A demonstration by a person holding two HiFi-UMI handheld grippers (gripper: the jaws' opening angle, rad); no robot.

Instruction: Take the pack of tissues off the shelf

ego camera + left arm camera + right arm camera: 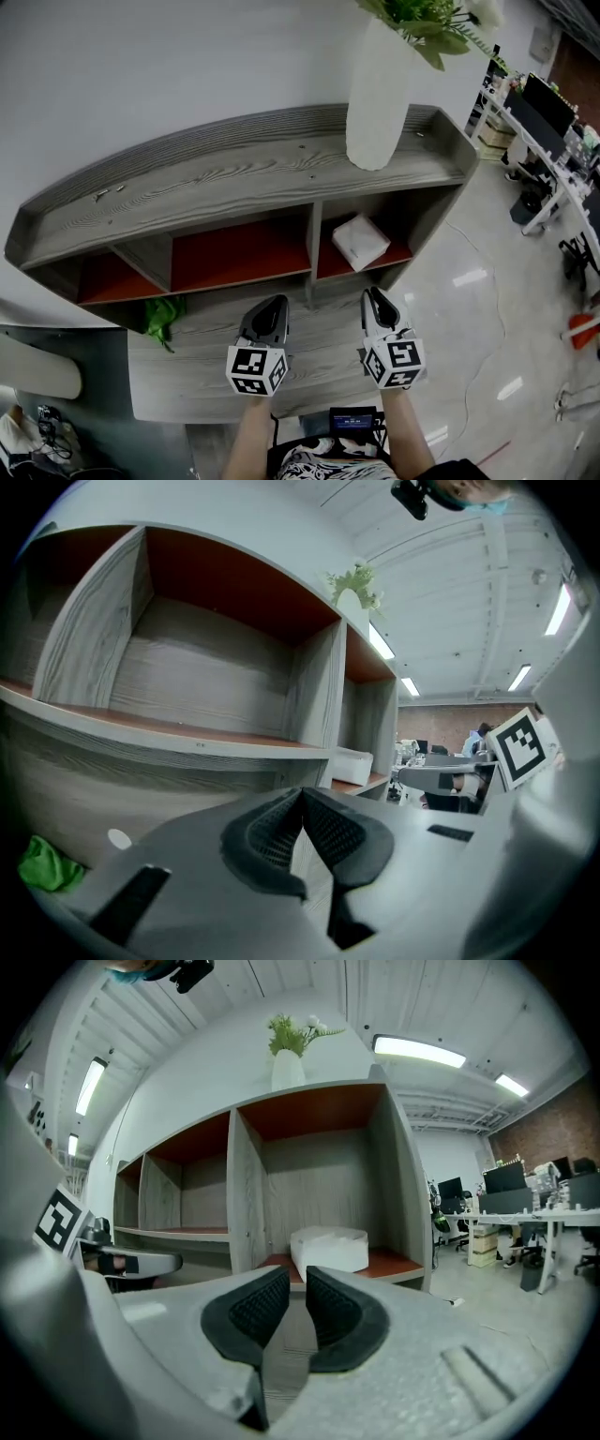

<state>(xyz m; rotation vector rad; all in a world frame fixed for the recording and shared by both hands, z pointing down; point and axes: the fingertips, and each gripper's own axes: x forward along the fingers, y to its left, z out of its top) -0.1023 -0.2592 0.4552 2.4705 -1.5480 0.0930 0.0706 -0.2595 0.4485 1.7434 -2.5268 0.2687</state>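
The white pack of tissues [361, 241] lies on the red floor of the right compartment of the grey wooden shelf unit [234, 183]. In the right gripper view the pack of tissues [328, 1248] sits straight ahead, just beyond the jaws and apart from them. My right gripper [375, 302] [298, 1277] hovers in front of that compartment, its jaws a narrow gap apart with nothing between them. My left gripper [272, 307] [302, 794] hangs beside it, before the divider, its pads touching and empty. From the left gripper view the pack [352, 764] shows small at the right.
A tall white vase [380, 94] with green leaves stands on the shelf top, above the right compartment. A green crumpled thing [161, 319] lies on the low ledge at the left. Office desks with monitors [548, 122] stand far right. A small screen device [352, 420] sits at my waist.
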